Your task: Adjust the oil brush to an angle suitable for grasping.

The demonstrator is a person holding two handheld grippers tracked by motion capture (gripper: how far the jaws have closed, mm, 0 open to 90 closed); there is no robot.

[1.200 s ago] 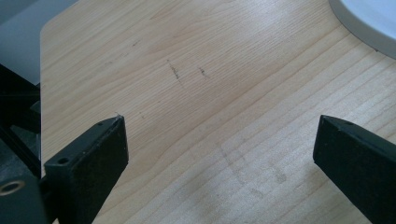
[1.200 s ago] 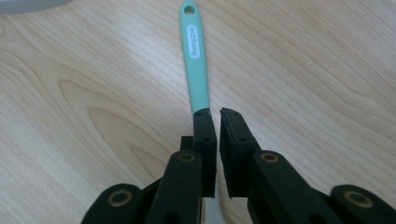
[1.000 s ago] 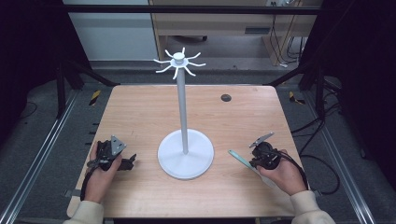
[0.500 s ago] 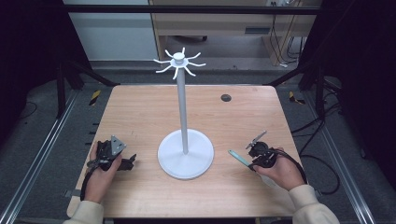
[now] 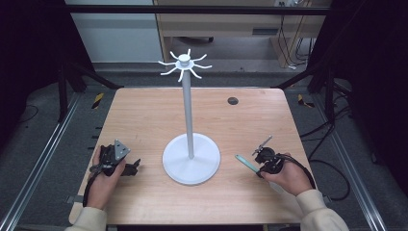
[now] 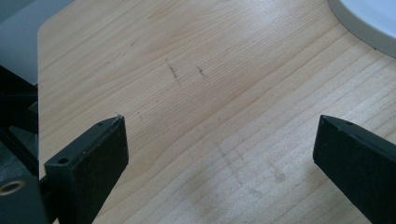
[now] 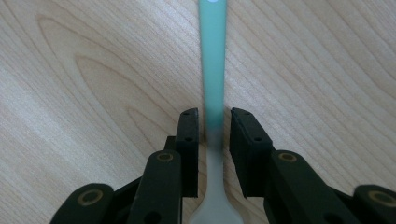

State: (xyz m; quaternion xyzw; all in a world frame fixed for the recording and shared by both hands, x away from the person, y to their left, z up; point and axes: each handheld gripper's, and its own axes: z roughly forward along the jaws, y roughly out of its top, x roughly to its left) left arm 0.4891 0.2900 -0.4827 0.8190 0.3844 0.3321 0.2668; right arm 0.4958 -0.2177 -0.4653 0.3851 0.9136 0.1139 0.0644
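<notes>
On the table (image 5: 144, 115), right of the white stand (image 5: 191, 163) | right gripper (image 7: 212, 122) jaws, just closing, flank teal utensil (image 7: 212, 56) | left gripper (image 6: 219, 140) jaws apart over bare wood

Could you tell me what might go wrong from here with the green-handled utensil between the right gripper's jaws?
The right gripper straddles the thin utensil handle with narrow gaps either side, so the pads may not yet press; lifting now could leave it on the table. Gripped this far from the green tip, the utensil could pivot. The white stand is close, so a swing might knock it.
</notes>
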